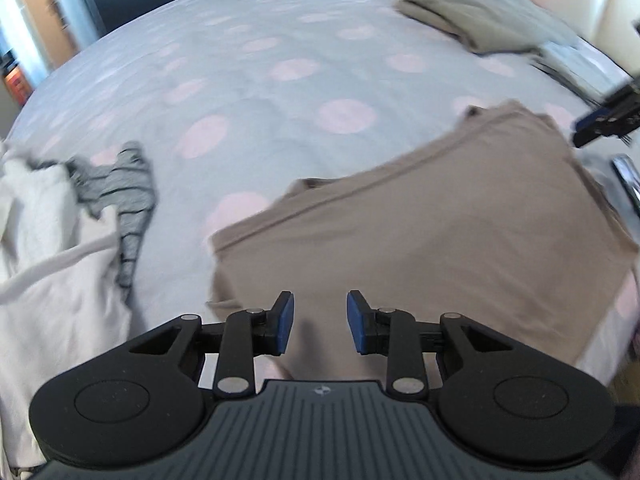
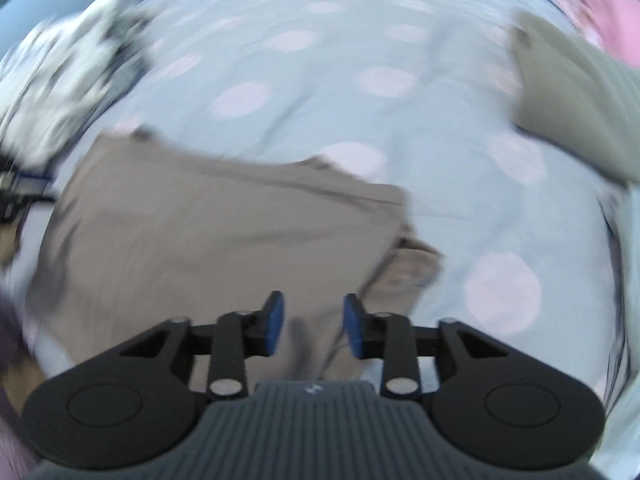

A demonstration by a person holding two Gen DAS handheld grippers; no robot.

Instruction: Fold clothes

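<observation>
Hovering over a tan garment (image 1: 420, 232) lying flat on the spotted bedspread (image 1: 248, 80)

Left gripper (image 1: 320, 322) and right gripper (image 2: 310, 326) both gape, empty. Soft, light cloth, seemingly folded already; pinch a corner or hem.

The left gripper (image 1: 320, 322) hangs with its jaws parted and empty over the near edge of a folded tan garment (image 1: 420, 232). A white and grey-striped clothes heap (image 1: 72, 220) lies to its left, and an olive folded garment (image 1: 476, 16) far ahead to the right, all on the dotted bedspread (image 1: 260, 80).

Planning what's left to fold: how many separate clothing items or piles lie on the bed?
3 visible: tan garment near the fingers, white-and-striped heap at left, olive folded pile far right. More may be hidden.
</observation>
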